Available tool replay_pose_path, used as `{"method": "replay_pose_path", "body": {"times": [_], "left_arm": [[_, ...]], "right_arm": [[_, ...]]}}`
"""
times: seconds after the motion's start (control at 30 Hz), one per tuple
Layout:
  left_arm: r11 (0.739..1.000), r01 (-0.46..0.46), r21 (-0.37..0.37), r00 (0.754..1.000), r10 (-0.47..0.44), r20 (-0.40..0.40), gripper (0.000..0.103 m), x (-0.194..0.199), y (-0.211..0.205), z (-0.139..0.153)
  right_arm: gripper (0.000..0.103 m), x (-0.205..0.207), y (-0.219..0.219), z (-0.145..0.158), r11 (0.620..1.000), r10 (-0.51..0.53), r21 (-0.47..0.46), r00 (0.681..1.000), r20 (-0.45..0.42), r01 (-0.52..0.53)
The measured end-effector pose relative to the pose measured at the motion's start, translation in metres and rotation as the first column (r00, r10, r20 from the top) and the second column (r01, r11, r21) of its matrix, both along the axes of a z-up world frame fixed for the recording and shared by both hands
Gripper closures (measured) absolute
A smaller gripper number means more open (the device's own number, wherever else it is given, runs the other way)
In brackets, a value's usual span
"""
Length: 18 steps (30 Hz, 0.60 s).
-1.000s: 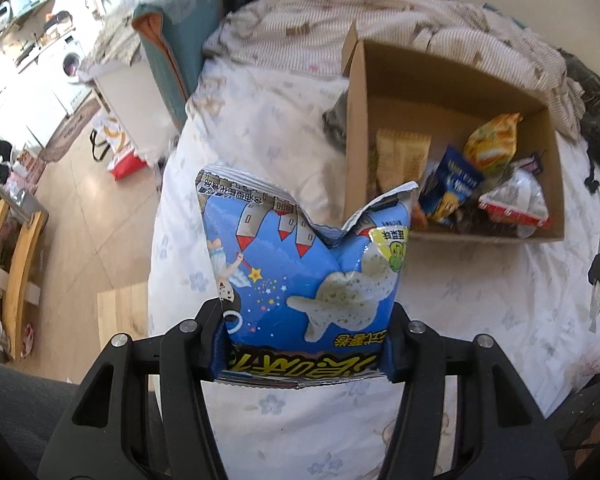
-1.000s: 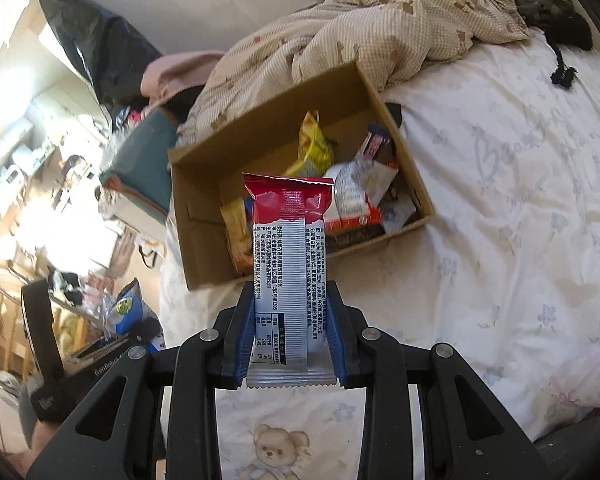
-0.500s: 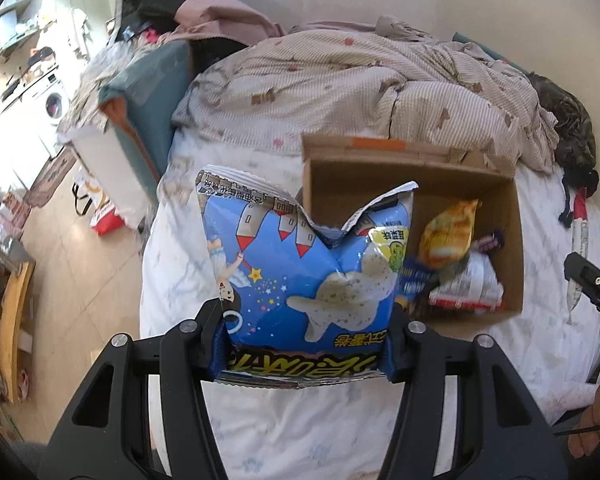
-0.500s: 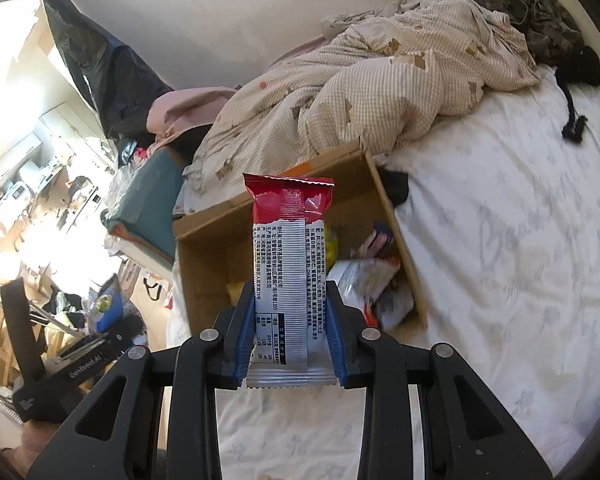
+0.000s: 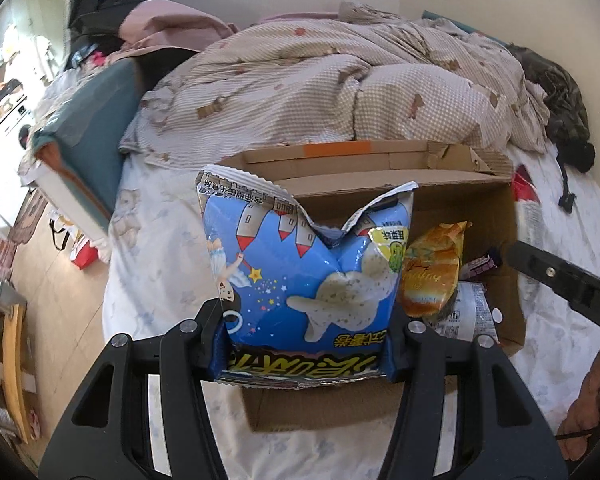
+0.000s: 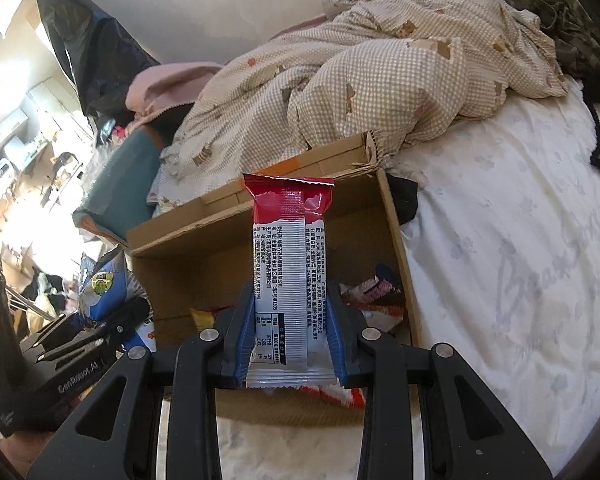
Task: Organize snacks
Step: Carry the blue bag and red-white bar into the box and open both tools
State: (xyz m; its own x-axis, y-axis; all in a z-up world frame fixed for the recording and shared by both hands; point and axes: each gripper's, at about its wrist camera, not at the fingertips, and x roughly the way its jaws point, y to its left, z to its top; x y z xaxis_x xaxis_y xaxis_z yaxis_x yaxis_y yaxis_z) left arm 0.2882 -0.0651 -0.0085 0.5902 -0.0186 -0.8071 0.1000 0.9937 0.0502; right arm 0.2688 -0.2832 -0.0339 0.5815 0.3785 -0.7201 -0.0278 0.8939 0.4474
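Note:
My left gripper is shut on a blue snack bag with rockets and a pale fish shape, held upright over the near left part of an open cardboard box. My right gripper is shut on a red and white snack packet, held upright over the same box. In the box lie a yellow-orange bag, a clear wrapped packet and red and white wrappers. The left gripper with its blue bag also shows in the right wrist view.
The box sits on a white flower-print bed sheet. A crumpled beige checked duvet lies behind it. A dark garment lies at the far right. A teal cushion and floor clutter are off the bed's left edge.
Both grippers have moved toward the box with their snacks still held. The box now looks larger and lies directly under and beyond both held packets.

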Motion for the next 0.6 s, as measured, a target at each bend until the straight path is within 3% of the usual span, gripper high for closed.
{"method": "replay_pose_path", "body": {"times": [0.13,0.3,0.6], "left_arm": [[1.000,0.010,0.026,1.000,-0.010,-0.003,0.050,0.012,-0.007,-0.011],[0.999,-0.012,0.030,1.000,0.013,-0.021,0.050,0.022,-0.006,-0.023],[1.000,-0.013,0.027,0.999,0.014,-0.043,0.049,0.031,-0.010,-0.033]], "right_arm": [[0.070,0.018,0.002,-0.011,1.000,0.003,-0.017,1.000,-0.027,-0.003],[0.069,0.030,-0.001,-0.029,1.000,-0.005,0.028,0.996,-0.094,0.008],[0.069,0.037,0.002,-0.038,0.996,0.015,0.086,0.992,-0.126,-0.004]]}}
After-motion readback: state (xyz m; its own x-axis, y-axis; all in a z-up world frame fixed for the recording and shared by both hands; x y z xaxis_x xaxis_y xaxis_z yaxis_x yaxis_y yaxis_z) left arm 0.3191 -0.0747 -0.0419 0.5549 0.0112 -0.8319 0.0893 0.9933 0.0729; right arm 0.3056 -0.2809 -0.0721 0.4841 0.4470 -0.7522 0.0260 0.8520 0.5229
